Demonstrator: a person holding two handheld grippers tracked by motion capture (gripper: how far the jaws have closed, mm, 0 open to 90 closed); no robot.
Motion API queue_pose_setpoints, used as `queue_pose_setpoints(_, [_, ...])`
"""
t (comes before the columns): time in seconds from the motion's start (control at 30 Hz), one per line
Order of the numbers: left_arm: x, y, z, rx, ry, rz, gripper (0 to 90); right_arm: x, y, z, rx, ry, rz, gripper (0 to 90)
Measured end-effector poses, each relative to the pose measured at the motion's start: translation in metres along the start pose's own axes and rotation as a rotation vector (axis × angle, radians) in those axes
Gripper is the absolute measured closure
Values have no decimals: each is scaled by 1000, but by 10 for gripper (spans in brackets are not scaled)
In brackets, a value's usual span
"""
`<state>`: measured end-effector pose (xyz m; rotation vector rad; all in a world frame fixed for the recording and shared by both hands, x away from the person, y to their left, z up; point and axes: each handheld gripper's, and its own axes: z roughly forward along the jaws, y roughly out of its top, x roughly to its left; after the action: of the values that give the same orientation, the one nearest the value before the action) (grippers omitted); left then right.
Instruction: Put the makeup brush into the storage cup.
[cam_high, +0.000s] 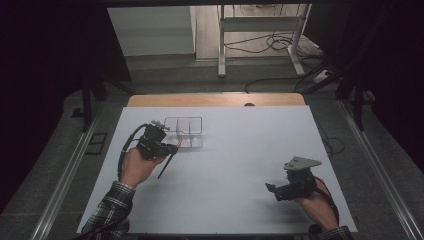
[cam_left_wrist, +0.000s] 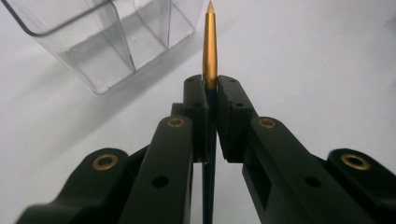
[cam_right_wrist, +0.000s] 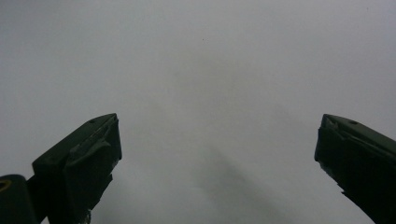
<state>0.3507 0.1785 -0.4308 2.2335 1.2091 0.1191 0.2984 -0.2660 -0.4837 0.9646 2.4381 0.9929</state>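
High view: the left tongs (cam_high: 167, 148) hold a pen (cam_high: 166, 165) lifted off the white table (cam_high: 225, 165) just beside the clear box (cam_high: 183, 132), probably its destination, while the right tongs (cam_high: 272, 190) rest well apart near the table's front edge. Left gripper view: both jaws are clenched on the pen (cam_left_wrist: 209, 51), its gold tip projecting forward beside the box (cam_left_wrist: 112, 42). Right gripper view: the right tongs (cam_right_wrist: 217, 158) stand released, holding nothing, apparently kept clear.

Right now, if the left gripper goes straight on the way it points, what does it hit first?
Probably the clear divided organizer: the left gripper points just beside its near corner, so the gold-tipped pen might slip past. Depth is unclear.
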Motion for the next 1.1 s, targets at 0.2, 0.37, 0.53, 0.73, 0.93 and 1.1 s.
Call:
queue_pose_setpoints(0.2, [1,1,-8,-44,8,-1,838,0,0,0,1,-1,-3,7])
queue_pose_setpoints(0.37, [3,2,-15,-80,18,2,838,0,0,0,1,0,0,7])
queue_pose_setpoints(0.53, [4,4,-22,-111,25,1,838,0,0,0,1,1,0,7])
queue_pose_setpoints(0.73, [7,6,-29,-154,41,-10,838,0,0,0,2,1,-4,7])
queue_pose_setpoints(0.93, [11,8,-35,-188,49,-22,838,0,0,0,1,2,-4,7])
queue_pose_setpoints(1.1, [16,10,-39,-219,58,-36,838,0,0,0,2,3,-4,6])
